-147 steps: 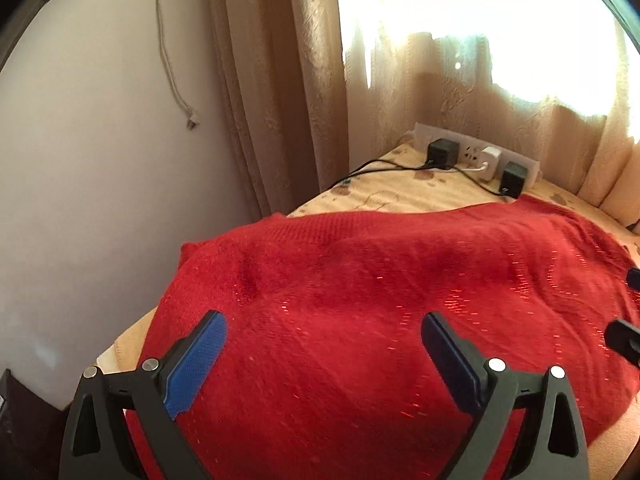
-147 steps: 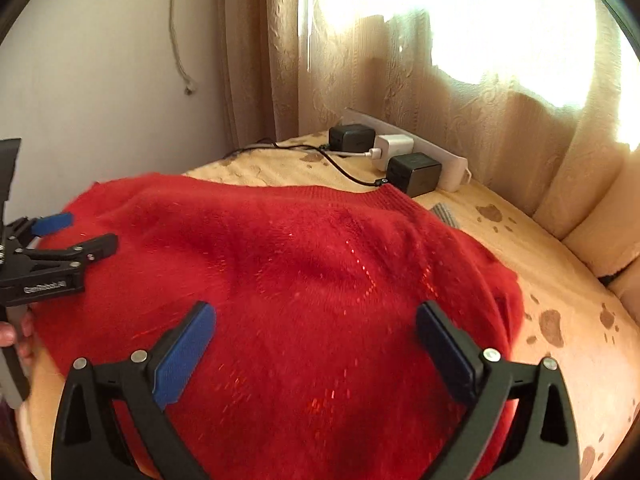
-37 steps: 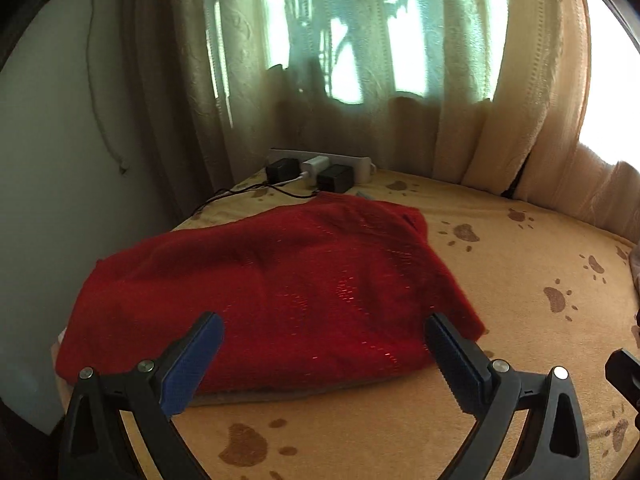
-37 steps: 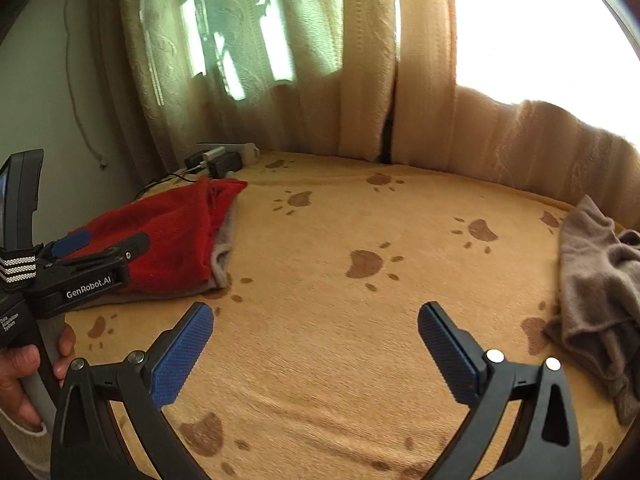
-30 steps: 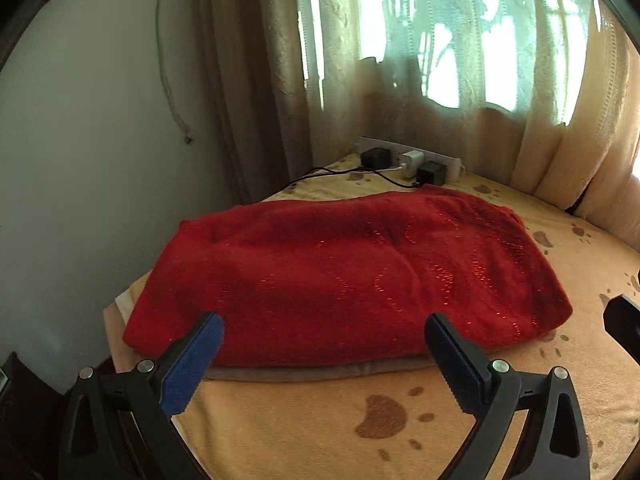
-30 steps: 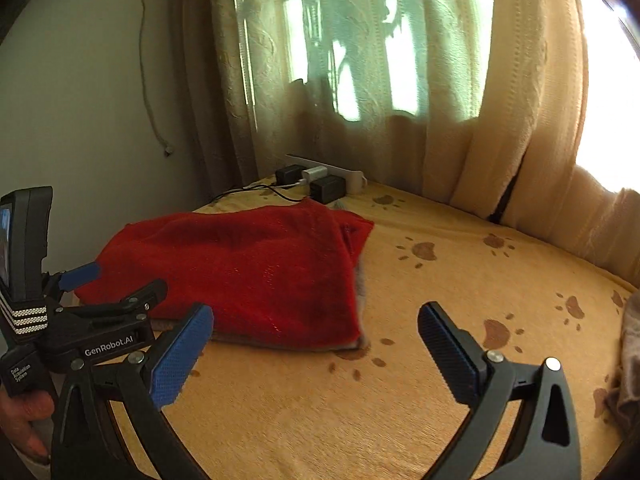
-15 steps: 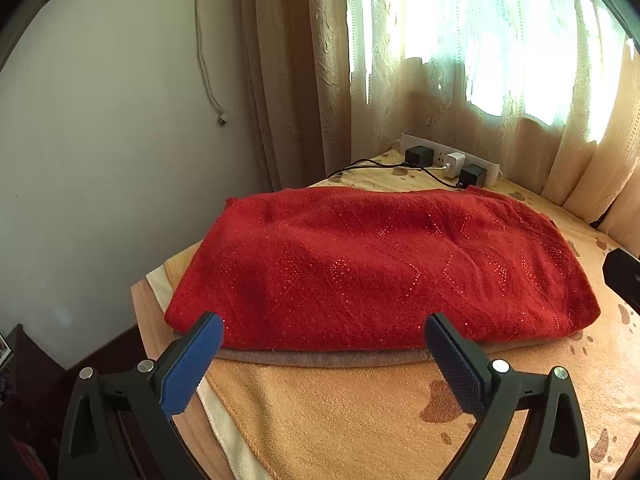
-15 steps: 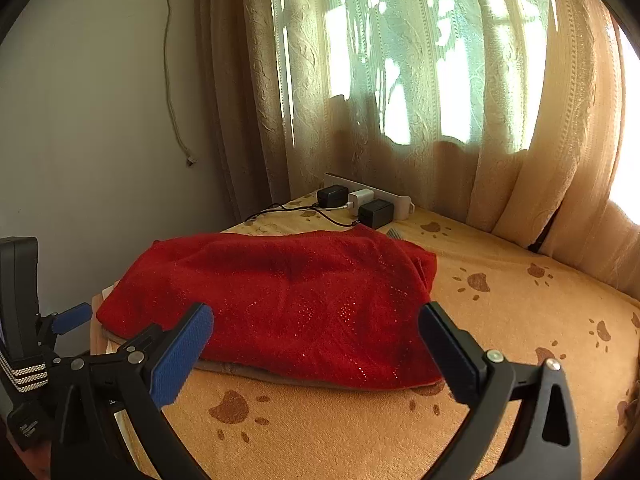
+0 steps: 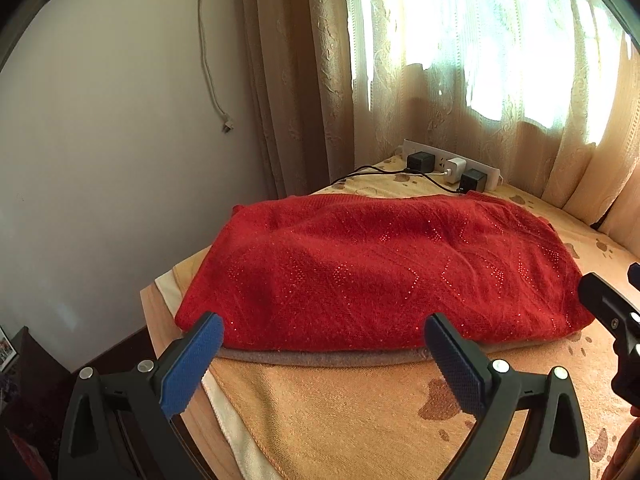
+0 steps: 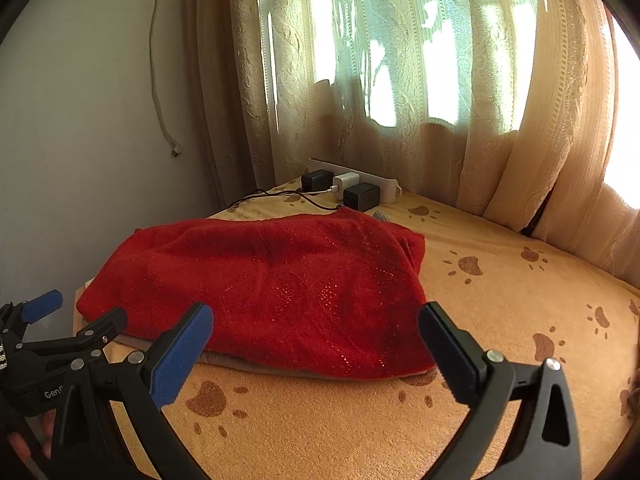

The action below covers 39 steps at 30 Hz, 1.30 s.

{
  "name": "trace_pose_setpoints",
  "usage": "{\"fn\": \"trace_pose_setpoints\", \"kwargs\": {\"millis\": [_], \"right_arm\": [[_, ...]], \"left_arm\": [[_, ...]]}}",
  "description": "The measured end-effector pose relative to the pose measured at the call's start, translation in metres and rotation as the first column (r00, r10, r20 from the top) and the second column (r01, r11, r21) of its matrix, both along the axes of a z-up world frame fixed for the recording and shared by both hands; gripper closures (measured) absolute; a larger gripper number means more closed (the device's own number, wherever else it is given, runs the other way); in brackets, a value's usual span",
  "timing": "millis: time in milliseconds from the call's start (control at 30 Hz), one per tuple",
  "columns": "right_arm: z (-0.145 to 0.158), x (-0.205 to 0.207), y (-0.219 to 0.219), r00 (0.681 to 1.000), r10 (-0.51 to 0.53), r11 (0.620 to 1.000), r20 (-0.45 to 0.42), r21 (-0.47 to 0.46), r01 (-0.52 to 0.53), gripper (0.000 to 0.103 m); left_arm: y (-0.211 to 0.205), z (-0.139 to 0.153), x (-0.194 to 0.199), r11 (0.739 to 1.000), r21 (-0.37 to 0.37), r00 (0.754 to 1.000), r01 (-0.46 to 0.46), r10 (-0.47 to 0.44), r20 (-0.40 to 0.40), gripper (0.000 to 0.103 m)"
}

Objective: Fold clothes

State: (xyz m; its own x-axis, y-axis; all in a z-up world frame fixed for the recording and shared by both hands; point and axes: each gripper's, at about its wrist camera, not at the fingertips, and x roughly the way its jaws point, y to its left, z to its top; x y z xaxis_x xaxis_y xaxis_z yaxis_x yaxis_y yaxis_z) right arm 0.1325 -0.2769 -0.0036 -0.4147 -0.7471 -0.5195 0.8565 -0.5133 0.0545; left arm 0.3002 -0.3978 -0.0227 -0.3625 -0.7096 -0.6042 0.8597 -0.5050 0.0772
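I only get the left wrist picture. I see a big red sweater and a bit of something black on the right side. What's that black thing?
Observer: It is the right gripper, open and holding nothing.
Operator: Is my left gripper touching the red sweater?
Observer: From the right wrist view, the left gripper hangs open near the red sweater's near-left corner; I cannot tell if it touches.
Operator: What's right of the sweater?
Observer: Bare paw-print blanket, running to the curtains.
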Motion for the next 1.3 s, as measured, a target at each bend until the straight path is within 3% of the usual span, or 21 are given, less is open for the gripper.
{"fn": "trace_pose_setpoints", "kwargs": {"millis": [533,1000,1300], "right_arm": [[0.001,0.004,0.004,0.998,-0.019,1.000,-0.060,0.014,0.020,0.000],[-0.011,0.013,-0.005,0.999,0.024,0.999,-0.024,0.046,-0.023,0.000],[-0.007,0.035,-0.006,0.995,0.044,0.998,-0.084,0.040,-0.040,0.000]], "left_arm": [[0.014,0.001,-0.002,1.000,-0.017,1.000,0.012,-0.012,0.005,0.001],[0.011,-0.003,0.004,1.000,-0.007,1.000,-0.006,0.006,0.008,0.001],[0.009,0.002,0.024,0.998,-0.028,0.999,-0.052,0.052,-0.003,0.001]]}}
